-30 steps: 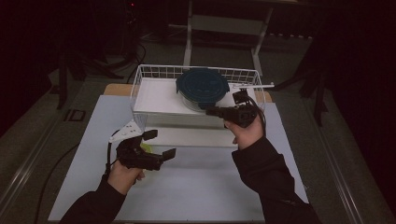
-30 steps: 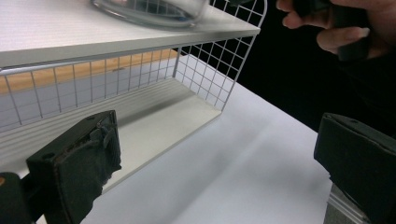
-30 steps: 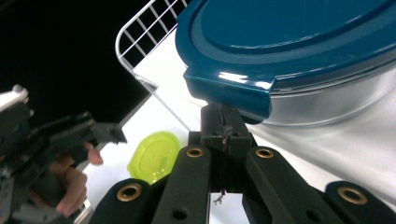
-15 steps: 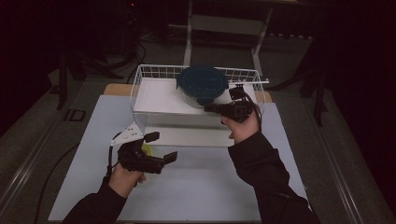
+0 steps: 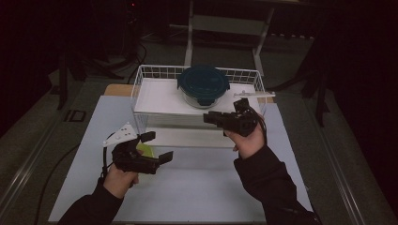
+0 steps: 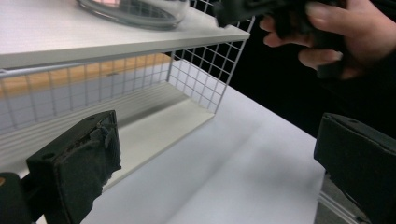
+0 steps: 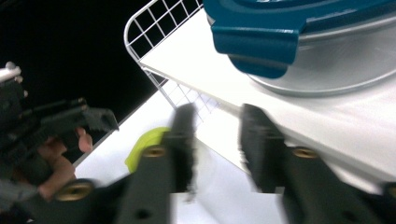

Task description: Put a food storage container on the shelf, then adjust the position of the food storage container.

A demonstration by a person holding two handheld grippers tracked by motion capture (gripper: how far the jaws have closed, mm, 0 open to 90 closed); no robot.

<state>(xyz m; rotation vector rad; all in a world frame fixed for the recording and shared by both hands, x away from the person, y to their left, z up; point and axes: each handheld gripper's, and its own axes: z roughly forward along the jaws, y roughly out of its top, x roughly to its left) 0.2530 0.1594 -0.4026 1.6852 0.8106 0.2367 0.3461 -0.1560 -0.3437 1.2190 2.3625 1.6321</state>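
A round glass container with a teal lid (image 5: pixel 203 84) stands on the white board of a wire basket (image 5: pixel 155 96). My right gripper (image 5: pixel 208 118) hovers just in front of it, pointing left. Its jaws have just been opening and stand apart with nothing between them. In the right gripper view the right gripper (image 7: pixel 217 116) is blurred, and the teal lid (image 7: pixel 289 28) sits above it. My left gripper (image 5: pixel 159 146) is open wide, low over the table in front of the basket. A small yellow-green thing (image 5: pixel 144 150) lies under it. The left gripper (image 6: pixel 215 177) holds nothing.
The white table sheet (image 5: pixel 202 187) spreads in front of the basket. A wooden strip (image 5: pixel 115 89) shows at the basket's back left. A metal stand (image 5: pixel 225 23) rises behind it in the dark. Cables (image 5: pixel 61 164) trail off the left side.
The right gripper's jaws, together at the container's front edge before, now stand apart and a little nearer to me. The left hand has barely shifted.
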